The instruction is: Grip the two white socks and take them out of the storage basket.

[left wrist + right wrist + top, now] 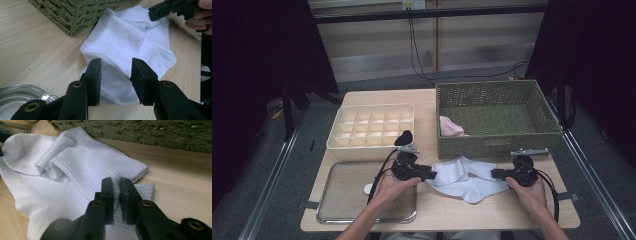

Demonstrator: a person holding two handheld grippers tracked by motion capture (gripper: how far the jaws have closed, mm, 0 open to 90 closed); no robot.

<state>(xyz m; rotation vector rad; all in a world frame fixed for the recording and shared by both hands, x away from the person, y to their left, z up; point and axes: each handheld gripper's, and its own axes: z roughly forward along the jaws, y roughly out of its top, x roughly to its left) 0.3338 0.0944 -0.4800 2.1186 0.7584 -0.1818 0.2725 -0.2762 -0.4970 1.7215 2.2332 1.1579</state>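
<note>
From the high view, a pair of white socks lies on the table near its front edge, just in front of a green basket. The left gripper is at the socks' left end and the right gripper is at their right end. A pink cloth sits in the basket's front left corner, and the rest of the basket looks bare. A white box with many little squares stands near the table's back left, and its squares look bare too. A flat metal tray lies at the front left corner with a small white round thing on it. In the left gripper view, the left gripper has its jaws wide apart, one on each side of the socks' toe end, not pinching yet. I think it should close on both layers of cloth so nothing slips out. In the right gripper view, the right gripper has its jaws narrow and pinched on the ribbed cuff of the socks. It should hold firm while the other side grabs, and both should lift evenly so the socks stay flat.
</note>
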